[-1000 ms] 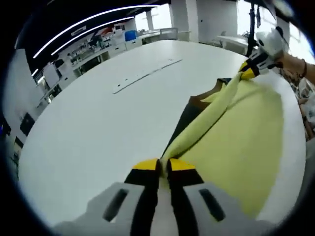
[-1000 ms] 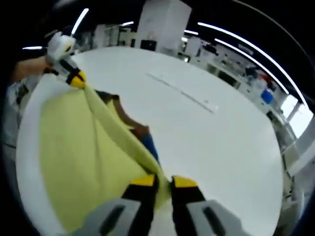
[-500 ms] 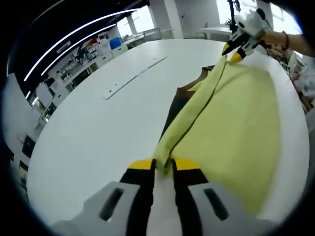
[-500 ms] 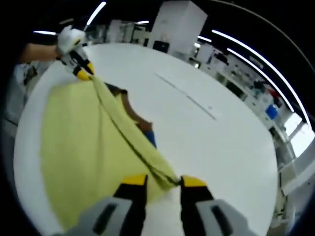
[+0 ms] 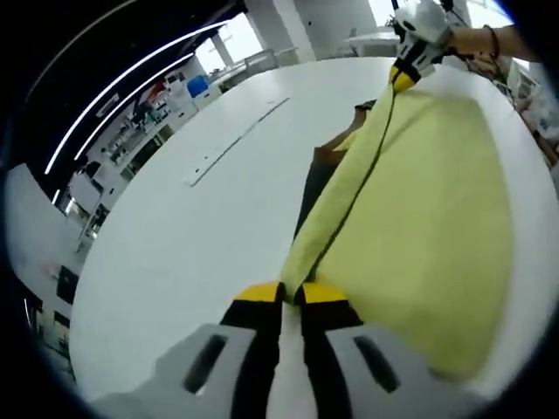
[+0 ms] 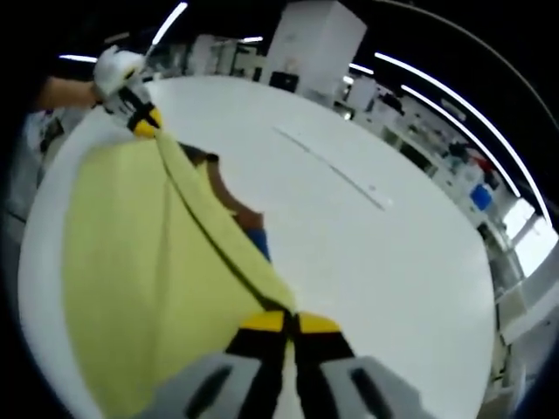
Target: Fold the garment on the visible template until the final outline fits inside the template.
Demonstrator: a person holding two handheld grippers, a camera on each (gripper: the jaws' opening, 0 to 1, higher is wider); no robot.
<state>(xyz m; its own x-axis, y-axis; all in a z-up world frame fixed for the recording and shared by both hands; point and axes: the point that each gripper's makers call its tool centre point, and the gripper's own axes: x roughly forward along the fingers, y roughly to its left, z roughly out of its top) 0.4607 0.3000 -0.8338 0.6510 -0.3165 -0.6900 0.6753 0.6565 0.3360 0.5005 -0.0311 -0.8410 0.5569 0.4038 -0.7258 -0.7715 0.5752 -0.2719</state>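
The left gripper (image 5: 291,295) has its yellow tips pinched tight on one end of the yellow garment (image 5: 419,201), and the right gripper (image 6: 289,323) pinches the other end the same way. The cloth edge is pulled into a long straight fold between the two, with the rest lying flat on the white table (image 5: 201,227). Dark brown and blue parts (image 6: 249,229) peek out beside the fold.
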